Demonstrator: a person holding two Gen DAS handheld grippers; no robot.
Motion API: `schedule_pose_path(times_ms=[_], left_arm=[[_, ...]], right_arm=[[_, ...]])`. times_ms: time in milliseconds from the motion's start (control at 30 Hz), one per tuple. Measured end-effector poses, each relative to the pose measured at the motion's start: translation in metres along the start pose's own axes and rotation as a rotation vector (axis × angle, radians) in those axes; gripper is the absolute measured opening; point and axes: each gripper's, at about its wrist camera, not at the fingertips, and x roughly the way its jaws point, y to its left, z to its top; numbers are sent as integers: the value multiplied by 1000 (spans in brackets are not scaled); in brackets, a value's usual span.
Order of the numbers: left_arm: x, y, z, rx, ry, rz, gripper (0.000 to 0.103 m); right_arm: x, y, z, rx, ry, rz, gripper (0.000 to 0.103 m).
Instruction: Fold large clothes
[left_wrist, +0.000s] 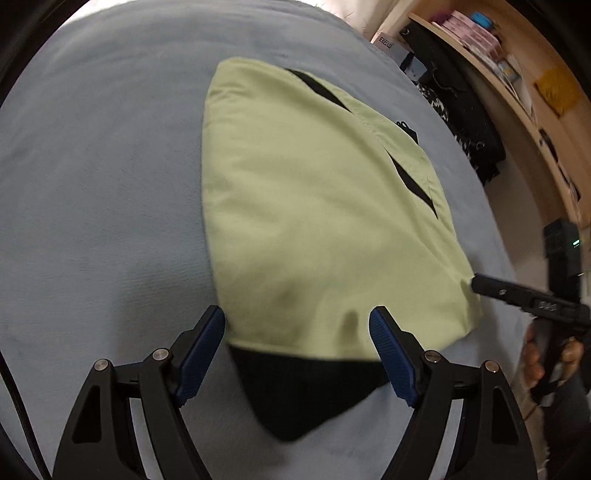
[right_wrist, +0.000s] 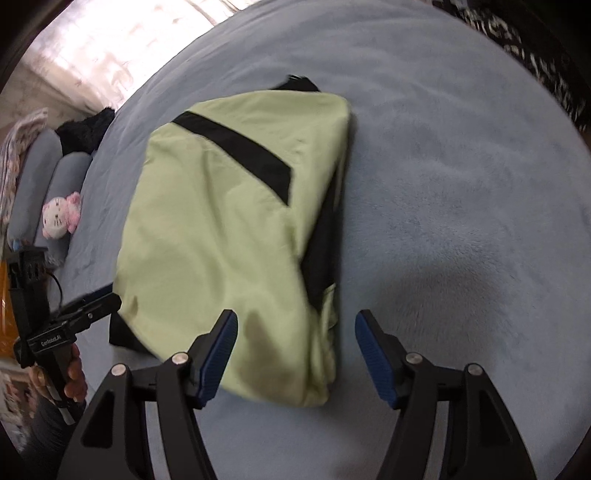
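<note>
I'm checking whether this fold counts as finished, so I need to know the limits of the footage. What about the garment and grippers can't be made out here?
- Green garment: its underside and inner layers are hidden by its own top layer, in both views.
- Black part: the left wrist view cannot tell lining from hem.
- Right gripper: only one finger shows in the left wrist view; the frame edge cuts the rest.
- Shelf items: too small and blurred.
</note>
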Motion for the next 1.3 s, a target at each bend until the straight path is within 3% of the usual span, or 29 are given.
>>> schedule_pose_path(times_ms=[233,400,600,833,933,1100,1200,1300], left_arm=[[26,13,12,-48,-10,-31,84],[41,17,18,-78,-31,-100,96],[56,15,31,-89,-40,-119,102],[60,8,36,-68,-36,-90,101],[55,3,35,-42,-51,-52,90],[35,-2,34,-22,-110,7,53],[21,-3,31,-8,-148,29,40],[5,-14,28,25,-187,74,35]], right_arm=[[28,-27,18,67,-9,146,66],[52,-17,31,47,-11,313,66],[71,0,48,4,-44,340,65],[77,1,56,8,-53,331,29],[74,9,55,-24,-64,307,17],[63,33,52,-90,-102,226,12],[54,49,49,-106,-125,196,10],[37,74,42,-149,-165,160,10]])
